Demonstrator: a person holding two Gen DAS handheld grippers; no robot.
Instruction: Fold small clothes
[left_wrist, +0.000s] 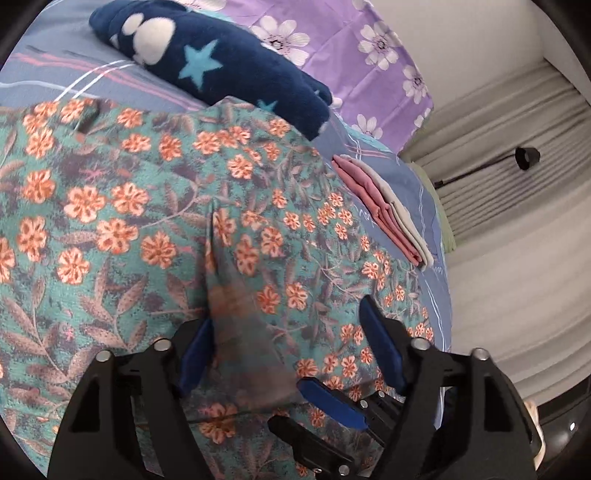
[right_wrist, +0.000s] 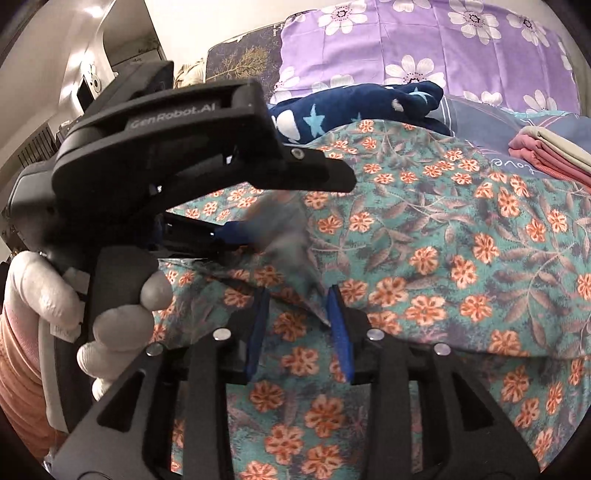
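1. While both of my grippers crowd one raised corner of the teal cotton garment printed with orange flowers (right_wrist: 461, 236), it lies spread over the grey-blue striped bed sheet (left_wrist: 413, 184), presumably flattened for a fold.
2. Left gripper (left_wrist: 284, 328): fingers spread; a blurred flap of the floral cloth stands between them, against the left finger only. Not gripped, I judge.
3. Right gripper (right_wrist: 301, 325): fingers parted, the flap's lower edge hanging between them, against the right pad; looks released.
4. Folded pink and cream clothes (left_wrist: 384, 210) are stacked aside, likely finished.
5. Dark blue star-patterned fleece (left_wrist: 221, 70) lies beyond, unfolded.
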